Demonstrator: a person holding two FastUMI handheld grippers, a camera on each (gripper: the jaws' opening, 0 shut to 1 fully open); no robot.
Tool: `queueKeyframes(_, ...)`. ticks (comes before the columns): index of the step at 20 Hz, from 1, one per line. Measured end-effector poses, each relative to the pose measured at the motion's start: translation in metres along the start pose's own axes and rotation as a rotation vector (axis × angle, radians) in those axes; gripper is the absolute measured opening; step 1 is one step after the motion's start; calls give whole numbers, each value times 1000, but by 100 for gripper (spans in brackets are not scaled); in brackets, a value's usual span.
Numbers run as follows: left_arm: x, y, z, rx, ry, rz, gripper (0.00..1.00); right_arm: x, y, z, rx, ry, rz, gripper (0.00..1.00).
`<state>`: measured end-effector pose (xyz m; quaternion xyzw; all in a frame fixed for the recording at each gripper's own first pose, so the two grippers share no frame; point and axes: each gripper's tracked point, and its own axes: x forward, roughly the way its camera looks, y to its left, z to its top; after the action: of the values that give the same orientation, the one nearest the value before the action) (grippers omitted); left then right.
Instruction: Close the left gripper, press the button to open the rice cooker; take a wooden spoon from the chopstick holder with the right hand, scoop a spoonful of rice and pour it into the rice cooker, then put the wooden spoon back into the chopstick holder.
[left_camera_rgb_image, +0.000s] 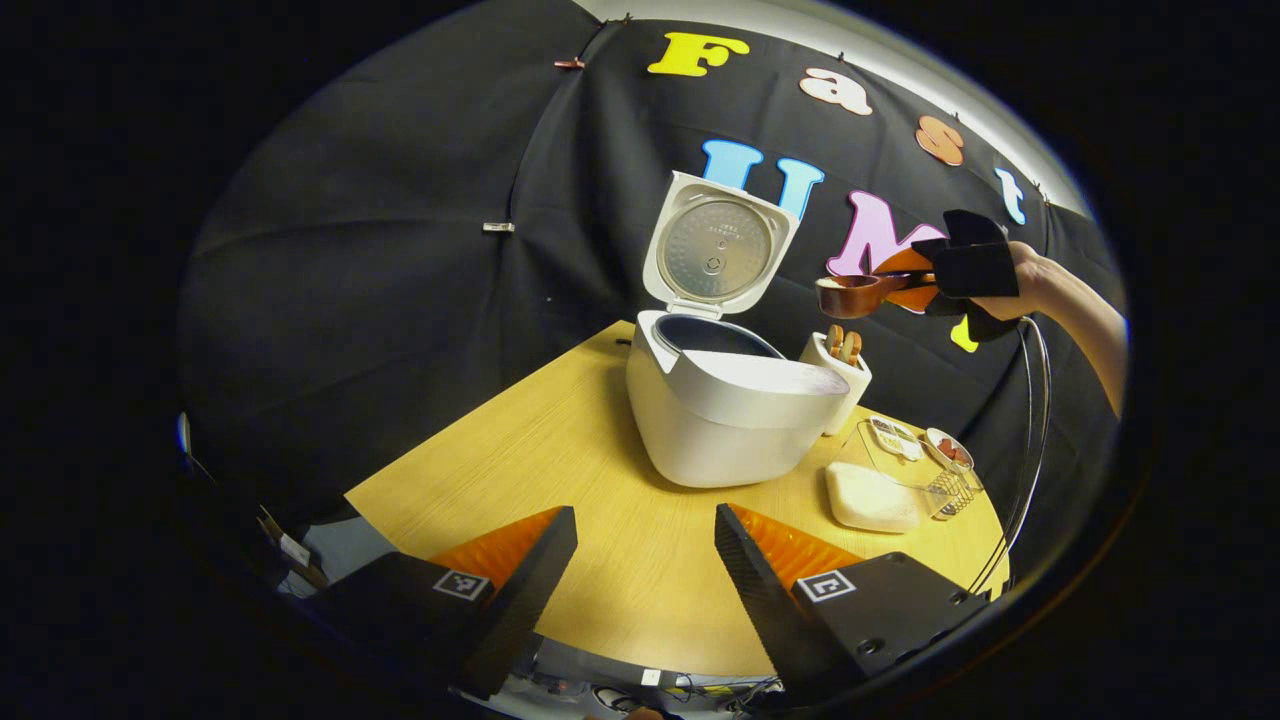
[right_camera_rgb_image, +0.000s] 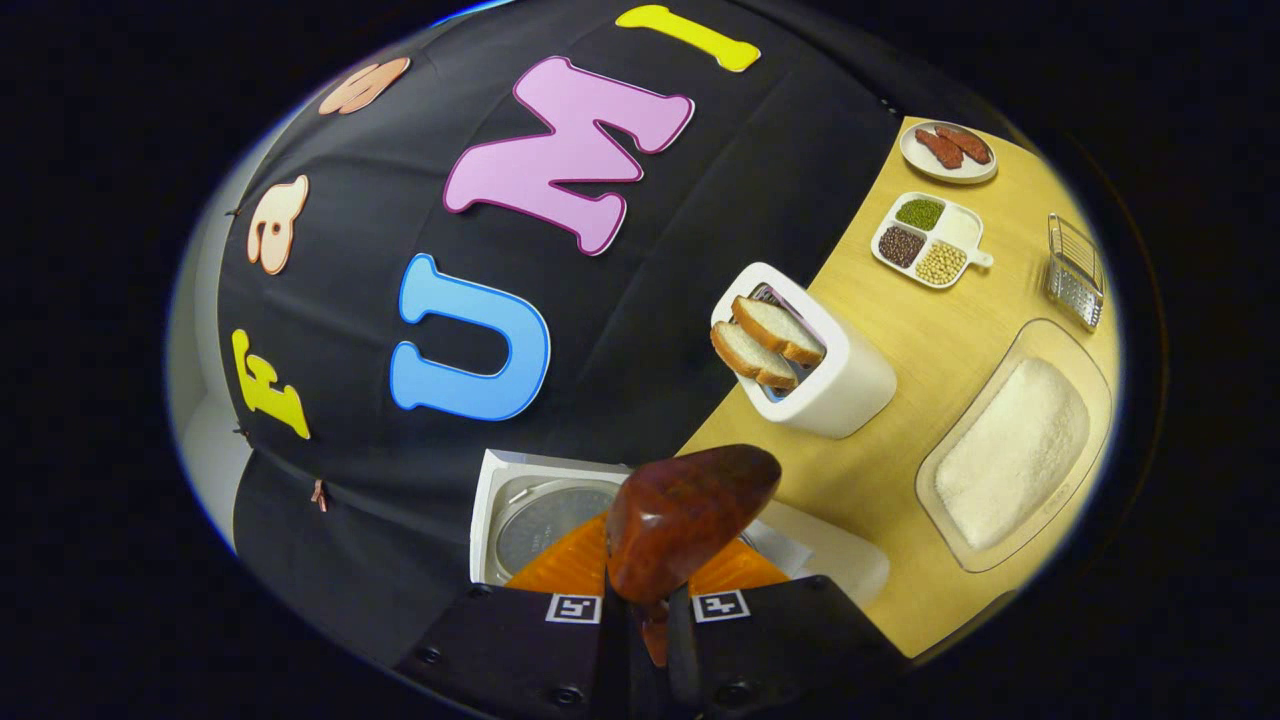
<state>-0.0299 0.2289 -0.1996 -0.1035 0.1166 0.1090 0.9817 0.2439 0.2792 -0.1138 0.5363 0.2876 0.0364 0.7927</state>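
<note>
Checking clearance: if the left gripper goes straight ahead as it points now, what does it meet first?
Probably the rice cooker, dead ahead between the open fingers. Bare table lies before it; depth is unclear.

I see a white rice cooker (left_camera_rgb_image: 735, 405), reddish-brown glossy wooden spoon (right_camera_rgb_image: 685, 520), white chopstick holder (right_camera_rgb_image: 835, 385), light wood-grain table (left_camera_rgb_image: 560, 450), white rice (right_camera_rgb_image: 1010, 450) in a clear tray (right_camera_rgb_image: 940, 470).

Each hand-held gripper had a black body with visible screws and a small square black-and-white marker on each finger mount. The left hand-held gripper (left_camera_rgb_image: 645, 560) and right hand-held gripper (right_camera_rgb_image: 648, 600) matched. Thin dark cables (left_camera_rgb_image: 1030, 450) trailed below a bare forearm (left_camera_rgb_image: 1085, 320).
</note>
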Motion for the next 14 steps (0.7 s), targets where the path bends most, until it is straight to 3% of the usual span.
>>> queueKeyframes(8,2,27,-1,1,19,44,96,66,19,-33,-69,0,8,18)
queueKeyframes(14,8,23,-5,-20,41,35,98,92,22,-43,-314,-60,4,18)
